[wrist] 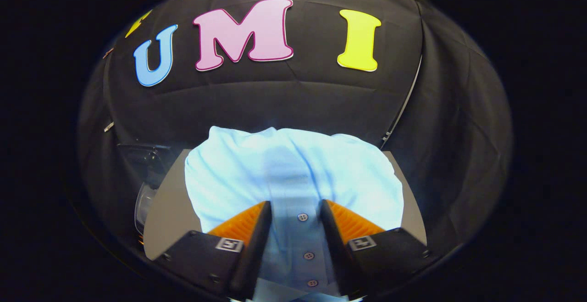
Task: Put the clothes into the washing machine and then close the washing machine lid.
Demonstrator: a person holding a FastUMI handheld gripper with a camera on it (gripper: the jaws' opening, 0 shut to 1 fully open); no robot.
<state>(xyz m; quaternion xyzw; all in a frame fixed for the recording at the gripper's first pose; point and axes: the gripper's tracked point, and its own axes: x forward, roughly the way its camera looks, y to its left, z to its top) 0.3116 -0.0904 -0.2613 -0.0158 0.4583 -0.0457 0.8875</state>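
Observation:
A light blue button-up shirt (pixel 257 169) lies bunched on a grey tabletop (pixel 167 210). Its button strip (pixel 302 228) runs straight back between my two fingers, with three small buttons showing. My gripper (pixel 296 203) is low over the near part of the shirt, one finger on each side of the strip. The cloth between them lies flat and unpinched, so the gripper is open. Off the table's left edge stands a dark appliance with a clear rounded part (pixel 144 196), likely the washing machine. Most of it is hidden in shadow.
The booth's black cloth wall rises right behind the table and curves round both sides. A thin pale pole (pixel 403 104) slants down to the table's far right corner. Bare tabletop (pixel 410 215) shows to the right of the shirt.

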